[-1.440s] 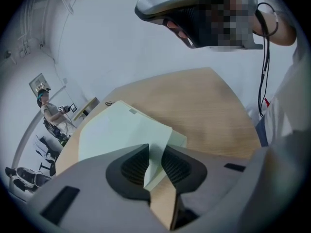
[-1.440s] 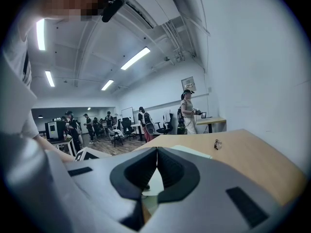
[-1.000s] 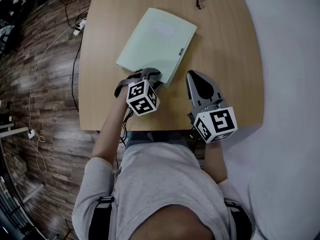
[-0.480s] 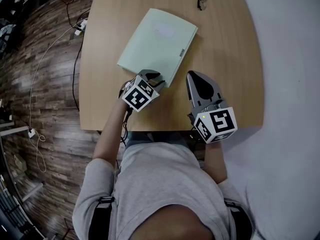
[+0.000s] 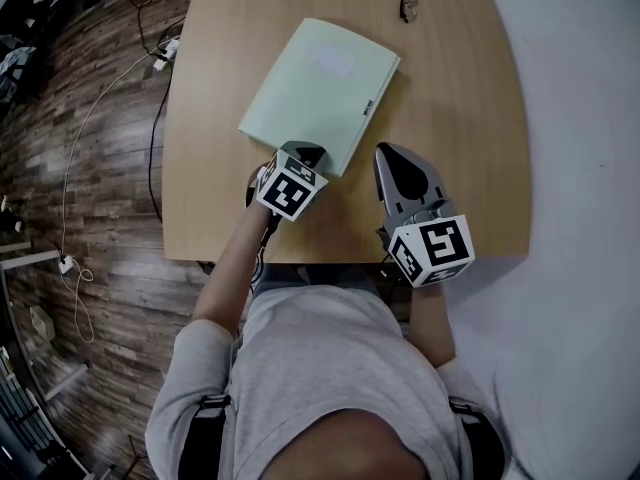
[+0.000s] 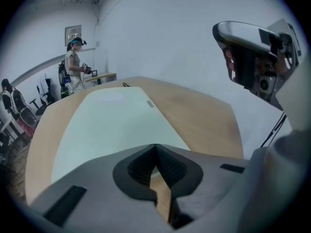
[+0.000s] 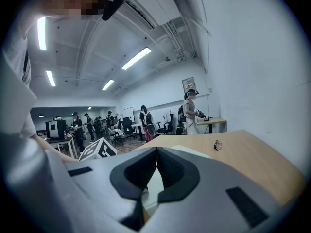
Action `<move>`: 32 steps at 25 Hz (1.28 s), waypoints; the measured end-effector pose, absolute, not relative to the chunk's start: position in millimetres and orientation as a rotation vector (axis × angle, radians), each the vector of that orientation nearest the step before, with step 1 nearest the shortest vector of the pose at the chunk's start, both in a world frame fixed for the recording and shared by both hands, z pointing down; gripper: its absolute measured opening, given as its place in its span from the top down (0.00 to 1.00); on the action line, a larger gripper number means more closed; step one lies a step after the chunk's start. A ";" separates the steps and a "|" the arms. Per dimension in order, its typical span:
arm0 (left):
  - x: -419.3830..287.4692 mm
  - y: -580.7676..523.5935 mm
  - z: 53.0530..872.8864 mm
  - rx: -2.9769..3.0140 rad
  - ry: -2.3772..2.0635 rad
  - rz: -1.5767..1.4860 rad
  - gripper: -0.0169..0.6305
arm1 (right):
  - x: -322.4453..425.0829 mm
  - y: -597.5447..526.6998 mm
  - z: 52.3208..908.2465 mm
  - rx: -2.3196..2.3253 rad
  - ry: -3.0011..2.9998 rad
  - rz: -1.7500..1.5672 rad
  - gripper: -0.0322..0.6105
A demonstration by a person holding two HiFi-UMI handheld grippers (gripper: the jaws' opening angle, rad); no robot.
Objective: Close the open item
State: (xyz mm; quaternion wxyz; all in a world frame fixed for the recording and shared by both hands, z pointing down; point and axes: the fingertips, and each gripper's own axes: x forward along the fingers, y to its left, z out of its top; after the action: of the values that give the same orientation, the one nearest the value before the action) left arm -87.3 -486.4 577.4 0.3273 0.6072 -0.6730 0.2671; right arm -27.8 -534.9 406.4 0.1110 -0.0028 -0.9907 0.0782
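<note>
A pale green folder (image 5: 320, 88) lies flat on the wooden table (image 5: 450, 118), cover down, with a small label near its right edge. My left gripper (image 5: 306, 152) sits at the folder's near corner. Its jaws are shut tip to tip, with nothing between them. In the left gripper view the folder (image 6: 112, 115) stretches away just beyond the left gripper (image 6: 155, 147). My right gripper (image 5: 388, 150) rests over bare wood to the right of the folder, shut and empty. In the right gripper view a sliver of the folder (image 7: 189, 151) shows past the closed right gripper (image 7: 156, 149).
A small dark object (image 5: 406, 3) lies near the table's far edge. Cables (image 5: 150, 88) trail over the wooden floor at the left. A white surface (image 5: 580, 168) borders the table on the right. Several people (image 7: 146, 123) stand among desks and chairs far off.
The left gripper has edged right and turned at the folder's near corner, and its spread jaws have come together. The right gripper and the folder have stayed put.
</note>
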 end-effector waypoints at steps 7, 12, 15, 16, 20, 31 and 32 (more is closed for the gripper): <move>-88.7 -481.0 563.4 1.687 -1.880 0.624 0.95 | -26.2 -528.3 405.3 0.002 -2.912 0.221 0.94; -90.6 -481.0 534.8 1.760 -2.004 0.643 0.95 | -25.5 -524.2 404.4 0.035 -2.913 0.212 0.94; -93.7 -476.4 508.0 1.792 -2.073 0.533 0.95 | -26.9 -518.9 403.2 0.060 -2.915 0.206 0.94; -94.1 -473.6 498.2 1.808 -2.095 0.503 0.95 | -26.6 -516.5 402.1 0.070 -2.917 0.207 0.94; -90.5 -456.6 464.1 1.885 -2.153 0.446 0.95 | -22.0 -502.1 396.9 0.120 -2.923 0.203 0.94; -90.0 -419.5 397.2 2.048 -2.192 0.312 0.95 | -20.1 -469.0 376.2 0.267 -2.936 0.171 0.94; -89.4 -416.3 392.3 2.062 -2.192 0.300 0.95 | -19.5 -466.1 374.2 0.281 -2.938 0.168 0.94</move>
State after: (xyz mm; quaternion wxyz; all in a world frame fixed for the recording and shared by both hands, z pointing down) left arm -89.4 -416.3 392.3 0.0585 0.6807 -0.7235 0.0991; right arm -19.5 -466.1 374.2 0.0924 0.0947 -0.9896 0.0566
